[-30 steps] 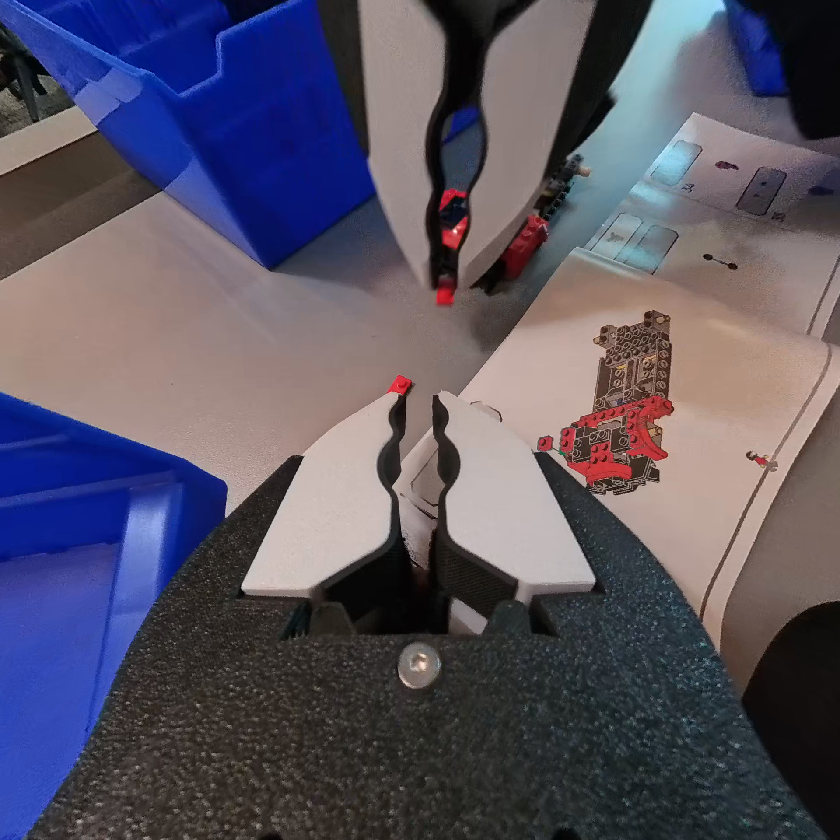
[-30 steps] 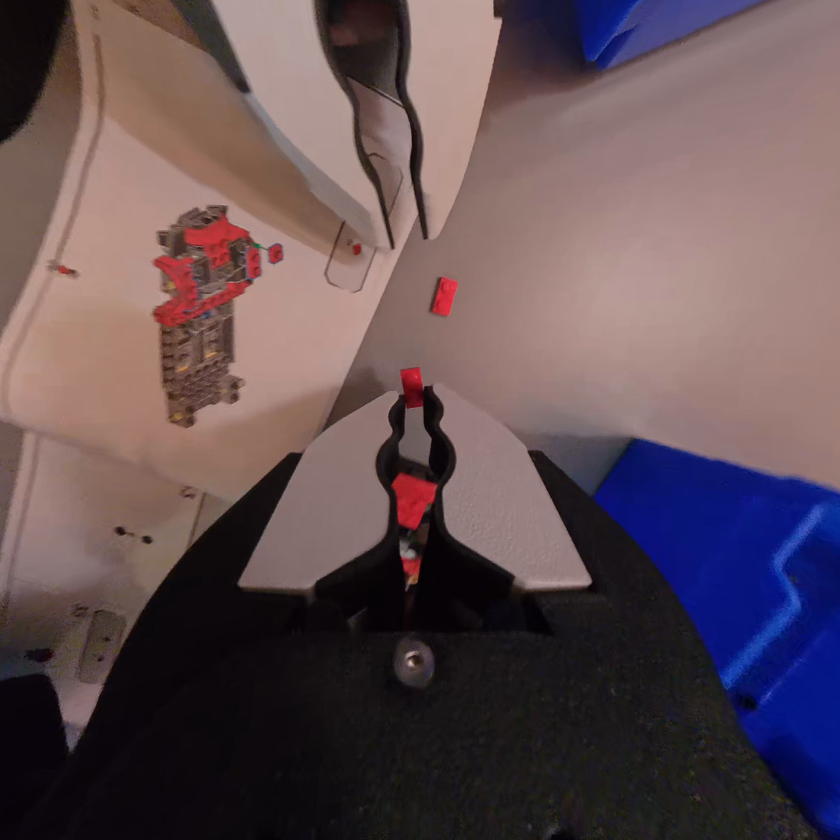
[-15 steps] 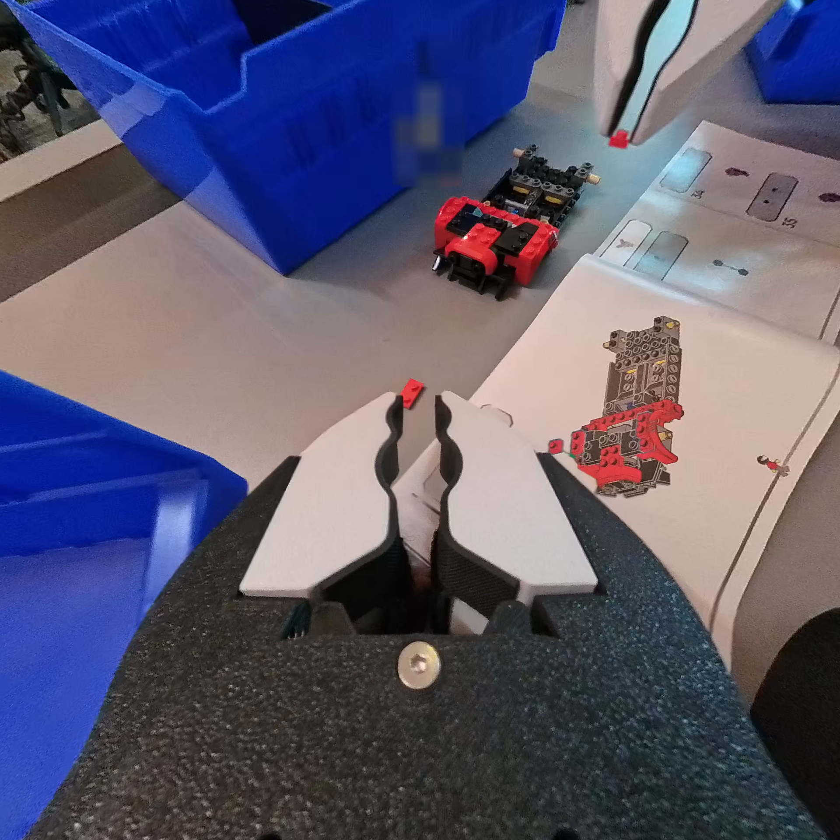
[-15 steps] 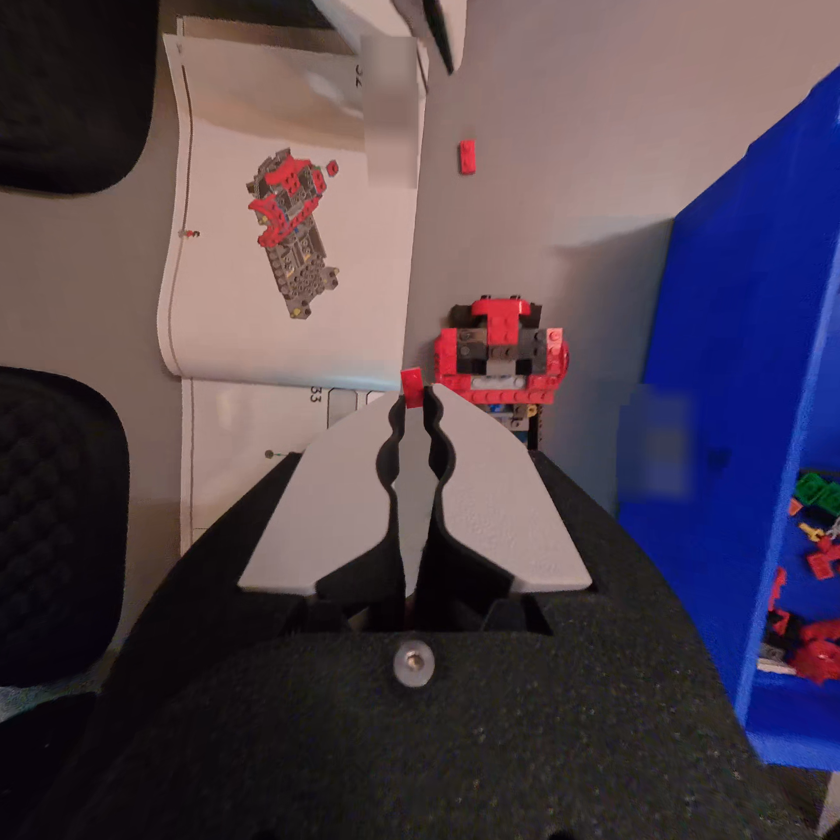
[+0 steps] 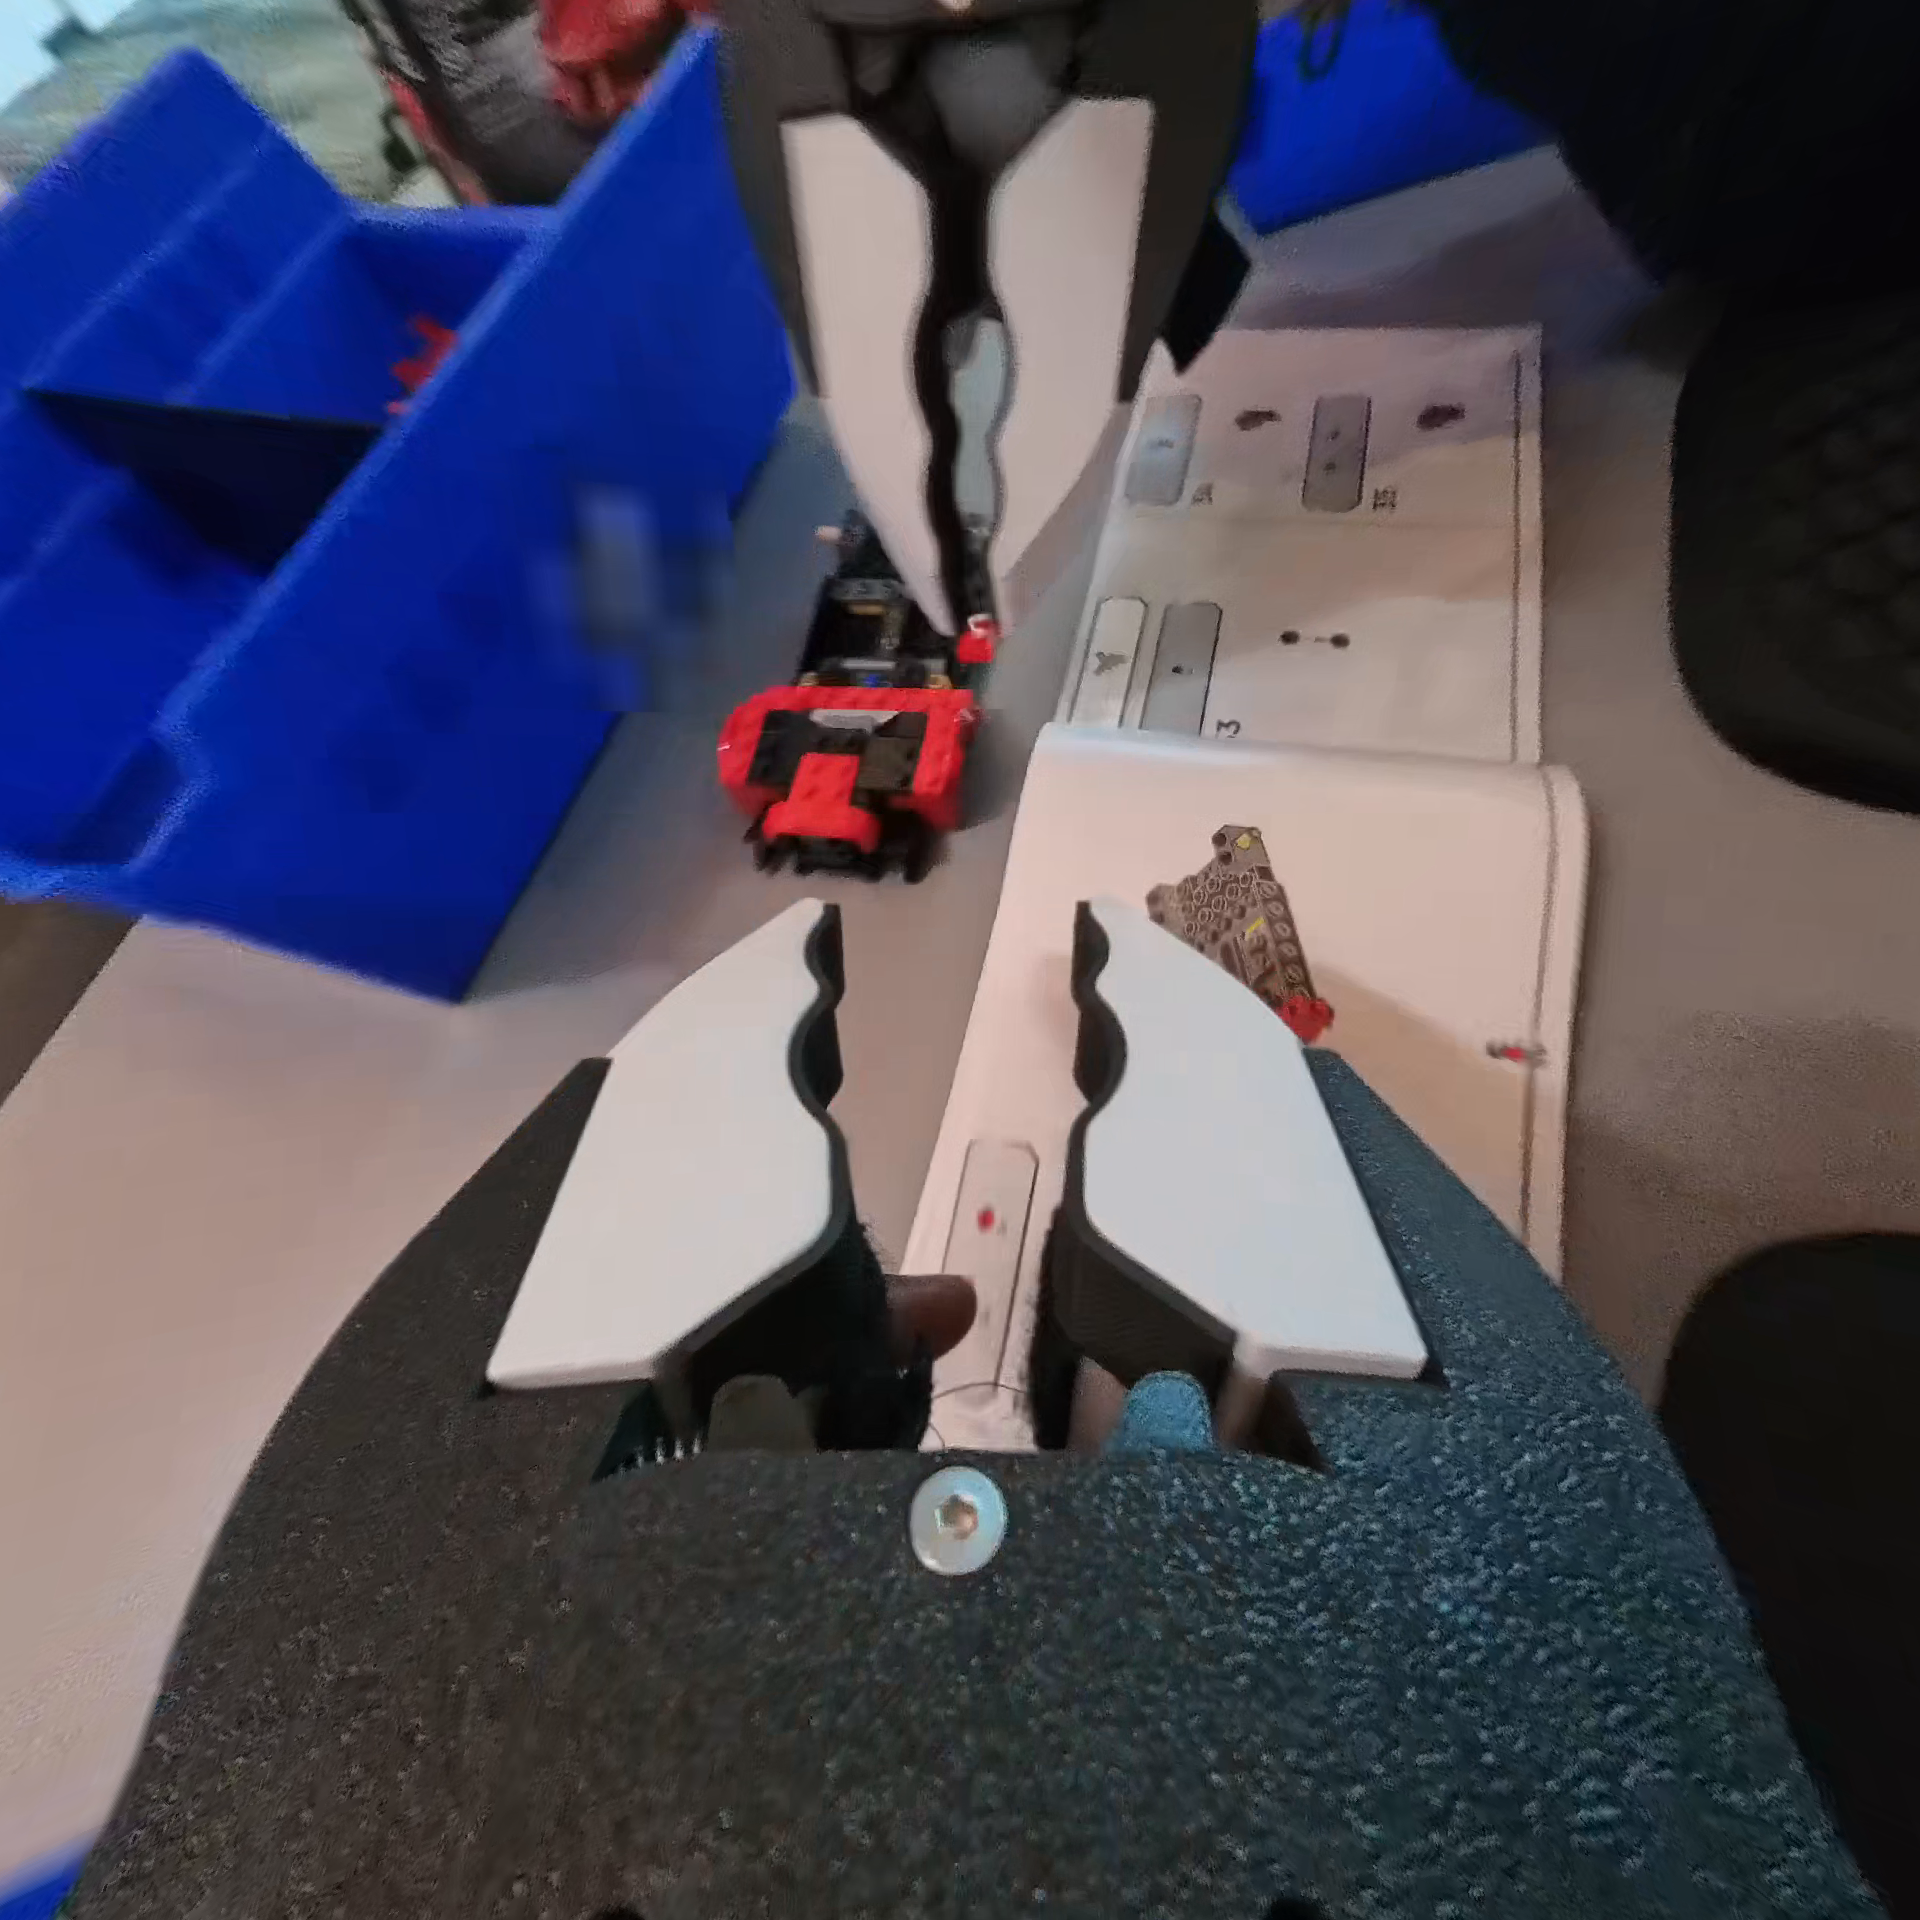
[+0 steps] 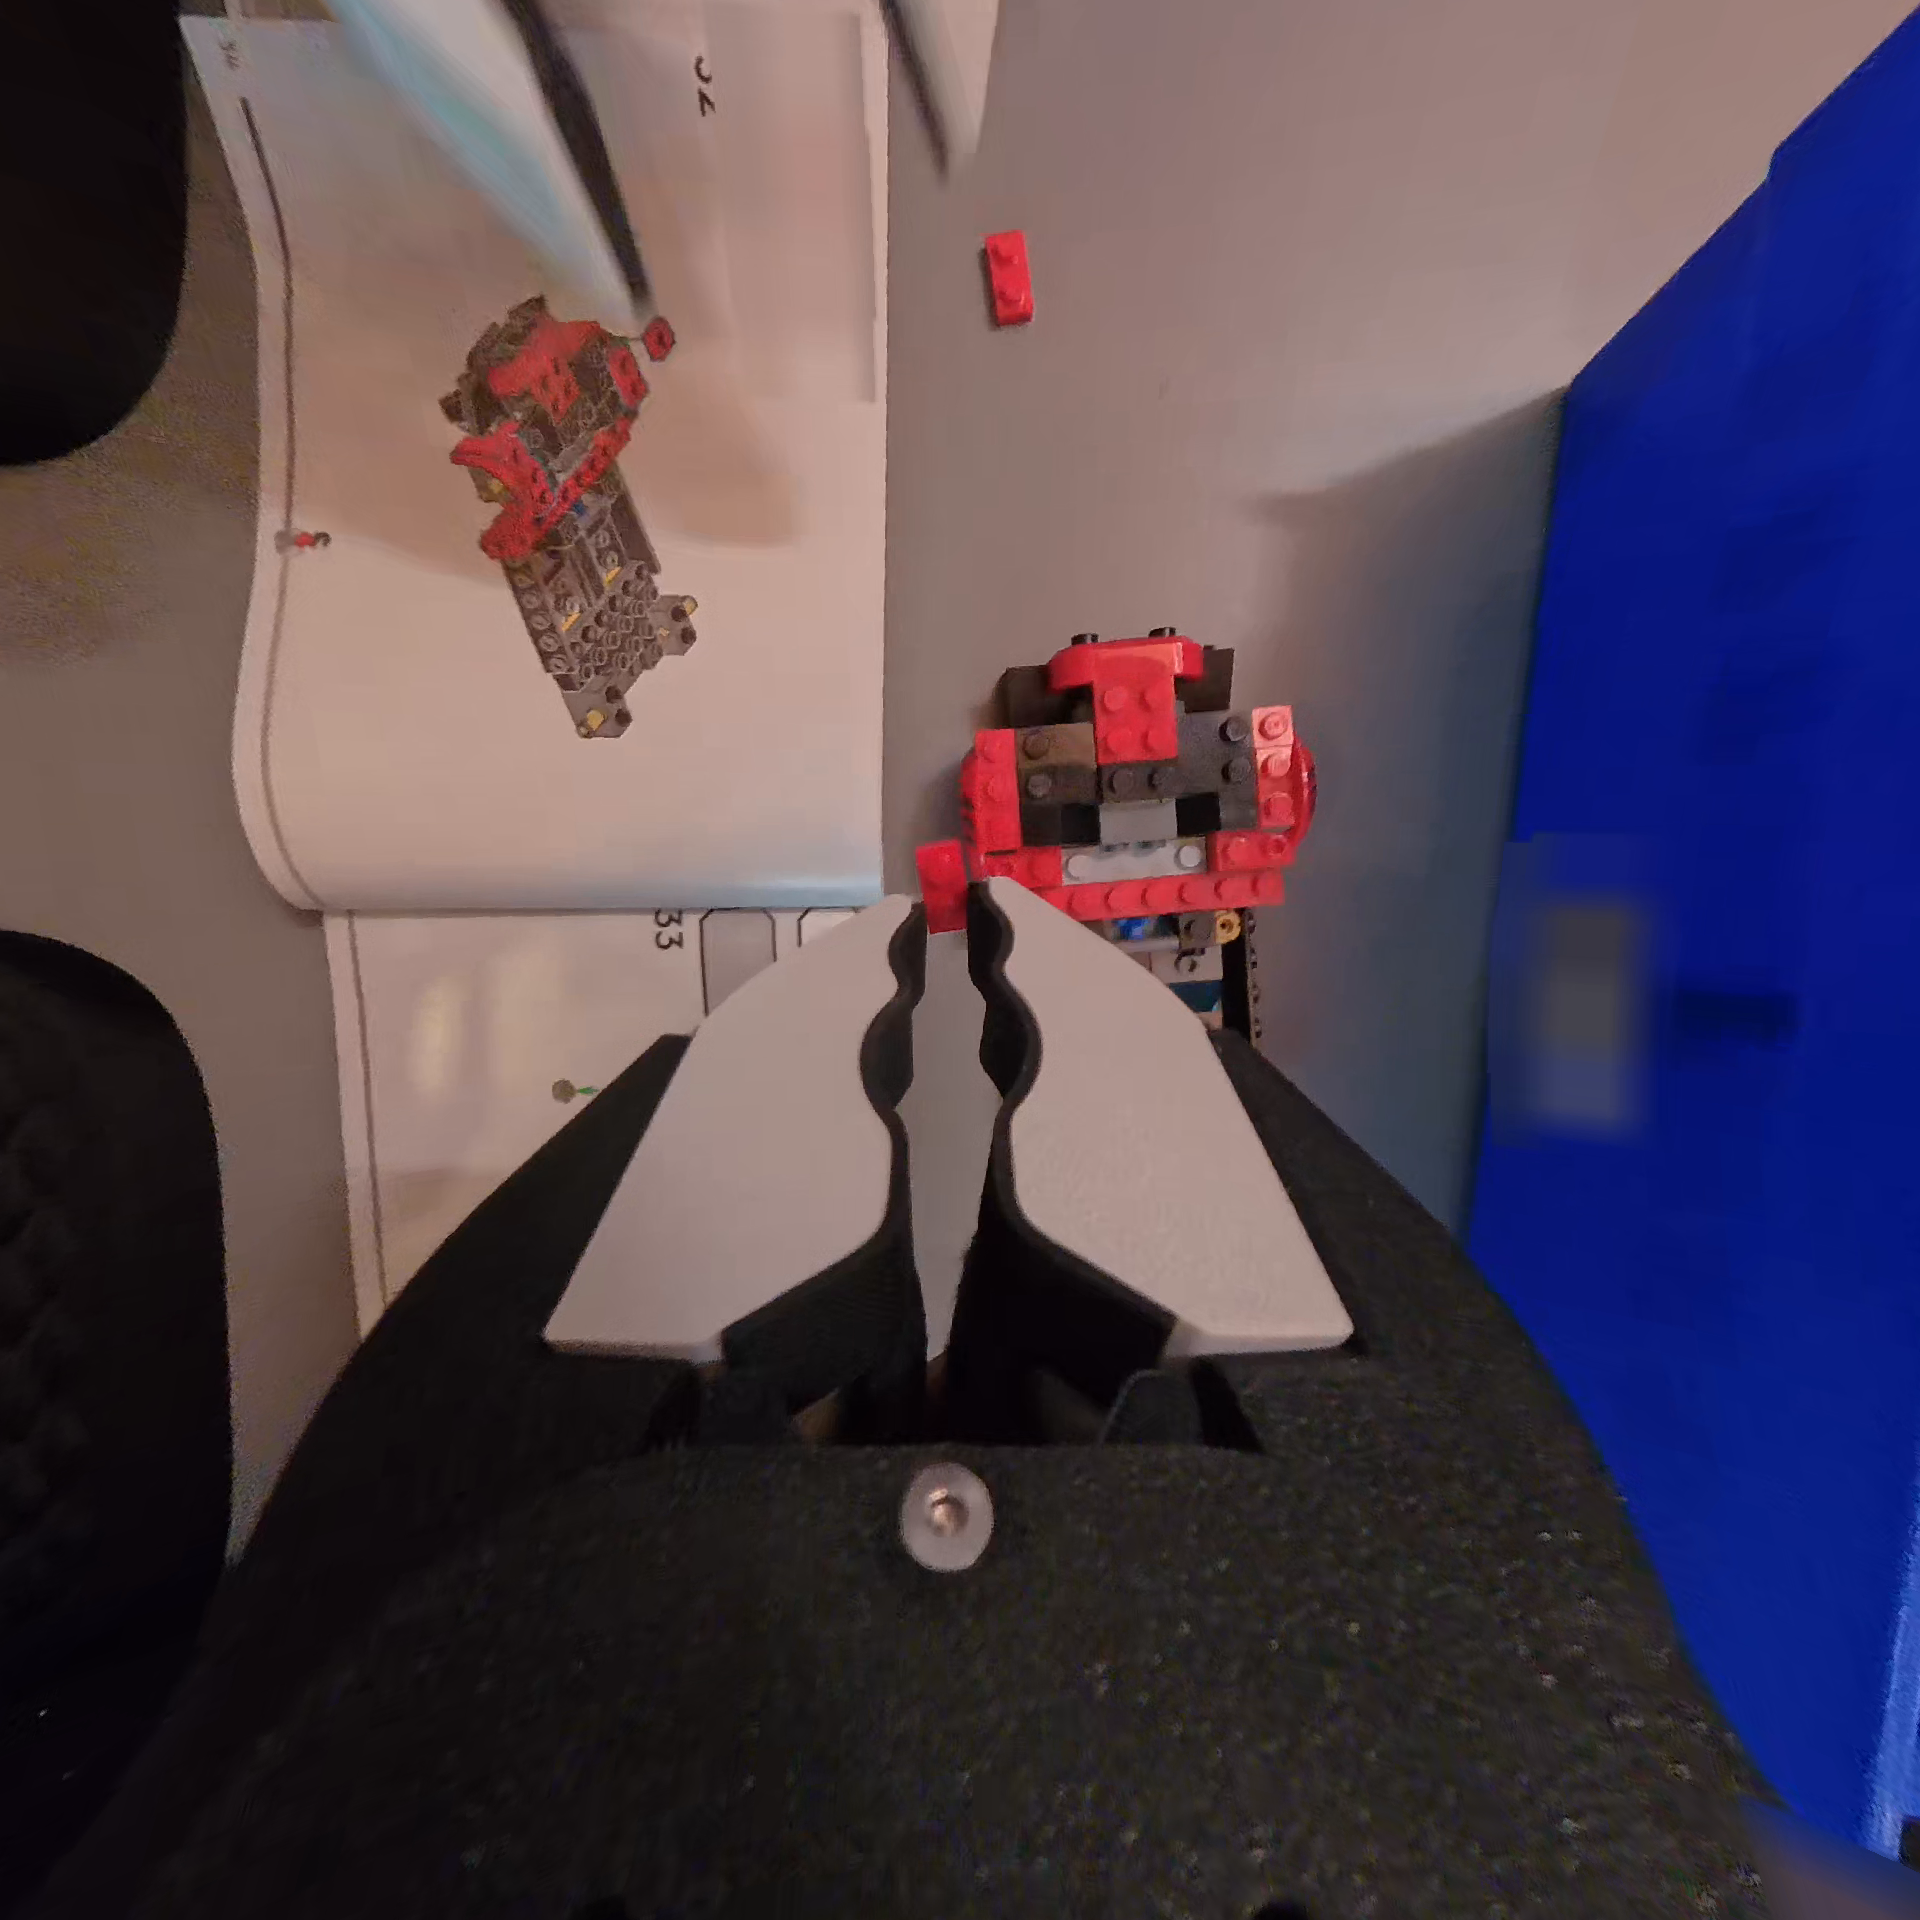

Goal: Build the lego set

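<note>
Your right tongs point(image 6: 943, 902) are pinched nearly closed on a small red plastic Lego plate point(image 6: 942, 883), which sticks out past the tips. The part-built red, black and grey Lego car point(image 6: 1132, 790) sits on the grey worktop point(image 6: 1247, 260) directly ahead of those tips and slightly to their right; the plate's edge is just beside the car's near left corner, and whether they touch cannot be told. The car's long axis runs along your line of reach, its red nose away from the right tongs and toward the left ones. That is the relation to mind: the plate probably has to shift a little right and settle onto studs, so the right hand is the one placed to act.

Your left tongs point(image 5: 951, 914) stand wide apart and hold nothing, hovering over the edge of the open white paper instruction booklet point(image 5: 1351, 831), short of the car's nose; they could steady the model.

A tall blue plastic storage bin point(image 6: 1714, 727) stands close along the car's right side, leaving little room there. A loose red two-stud Lego plate point(image 6: 1008, 275) lies on the worktop beyond the car, well clear.
</note>
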The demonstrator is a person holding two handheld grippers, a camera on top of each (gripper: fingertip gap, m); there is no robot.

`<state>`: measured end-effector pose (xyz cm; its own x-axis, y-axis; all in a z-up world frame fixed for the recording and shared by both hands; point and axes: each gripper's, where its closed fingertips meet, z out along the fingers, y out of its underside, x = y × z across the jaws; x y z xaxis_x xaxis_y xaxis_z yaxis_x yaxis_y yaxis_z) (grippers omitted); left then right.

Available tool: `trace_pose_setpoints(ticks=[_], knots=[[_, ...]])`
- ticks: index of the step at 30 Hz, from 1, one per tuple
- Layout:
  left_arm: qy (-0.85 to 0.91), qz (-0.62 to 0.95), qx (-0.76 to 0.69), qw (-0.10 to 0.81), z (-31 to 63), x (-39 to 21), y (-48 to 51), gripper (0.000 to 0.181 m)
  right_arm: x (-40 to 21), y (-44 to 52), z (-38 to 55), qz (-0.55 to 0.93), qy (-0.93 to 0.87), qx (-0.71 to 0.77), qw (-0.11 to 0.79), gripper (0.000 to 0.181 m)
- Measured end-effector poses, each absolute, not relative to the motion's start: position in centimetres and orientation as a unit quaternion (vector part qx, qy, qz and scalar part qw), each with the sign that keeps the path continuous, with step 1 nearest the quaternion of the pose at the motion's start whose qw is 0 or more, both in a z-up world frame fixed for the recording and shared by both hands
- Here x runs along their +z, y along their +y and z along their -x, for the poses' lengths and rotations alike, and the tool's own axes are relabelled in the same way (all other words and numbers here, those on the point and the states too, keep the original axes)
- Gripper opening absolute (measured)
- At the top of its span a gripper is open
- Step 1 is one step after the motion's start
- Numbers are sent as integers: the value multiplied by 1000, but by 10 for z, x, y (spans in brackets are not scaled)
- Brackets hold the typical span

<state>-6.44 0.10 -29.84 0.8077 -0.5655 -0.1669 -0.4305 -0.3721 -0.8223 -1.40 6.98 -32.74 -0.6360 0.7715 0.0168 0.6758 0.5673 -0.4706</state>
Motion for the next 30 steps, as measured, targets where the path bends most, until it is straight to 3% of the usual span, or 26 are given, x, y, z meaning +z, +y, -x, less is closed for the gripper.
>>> trace_pose_setpoints(ticks=[4,7,30], knots=[[348,830,-4,436,56,-330,30,20,-329,69,24,406,-887,191,111,8],[343,821,-32,456,51,-330,41,9,-332,69,30,396,-897,168,104,7],[345,828,-88,433,40,-350,56,3,-346,71,33,420,-897,127,47,8]])
